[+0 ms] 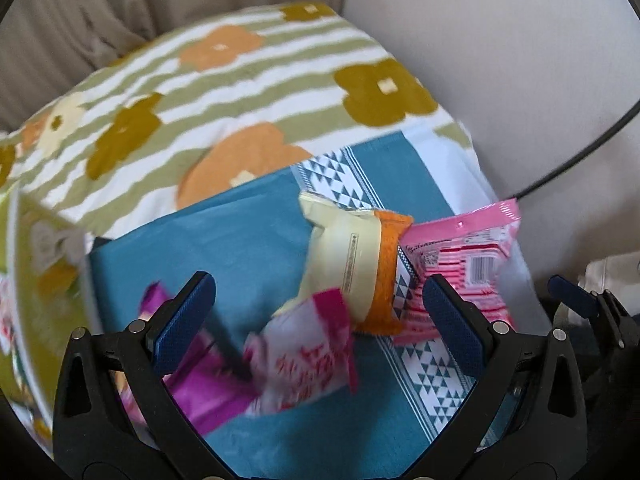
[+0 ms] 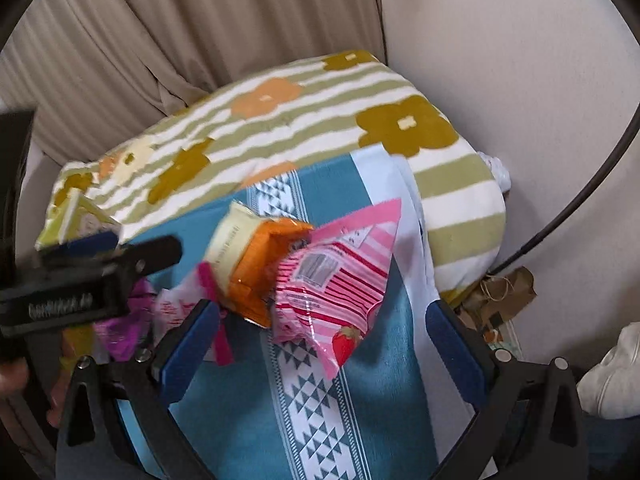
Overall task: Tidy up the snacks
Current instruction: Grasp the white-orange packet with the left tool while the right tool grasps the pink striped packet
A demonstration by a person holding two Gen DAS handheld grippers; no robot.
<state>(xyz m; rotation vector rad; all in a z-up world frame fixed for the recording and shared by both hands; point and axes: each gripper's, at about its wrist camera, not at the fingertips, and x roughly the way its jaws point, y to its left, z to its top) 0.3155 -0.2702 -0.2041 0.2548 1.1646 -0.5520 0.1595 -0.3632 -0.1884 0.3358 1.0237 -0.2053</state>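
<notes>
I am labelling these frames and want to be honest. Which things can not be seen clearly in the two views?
- Purple packet, left wrist view: blurred, partly behind the left hand-held gripper.
- White and magenta packet, left wrist view: print smeared, unreadable.
- Green box, left wrist view: cut by the left edge.
- Pink striped packet, right wrist view: brand text too small.

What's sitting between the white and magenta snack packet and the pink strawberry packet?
The orange and cream packet lies between the white and magenta packet and the pink strawberry packet; both wrist views show it.
</notes>
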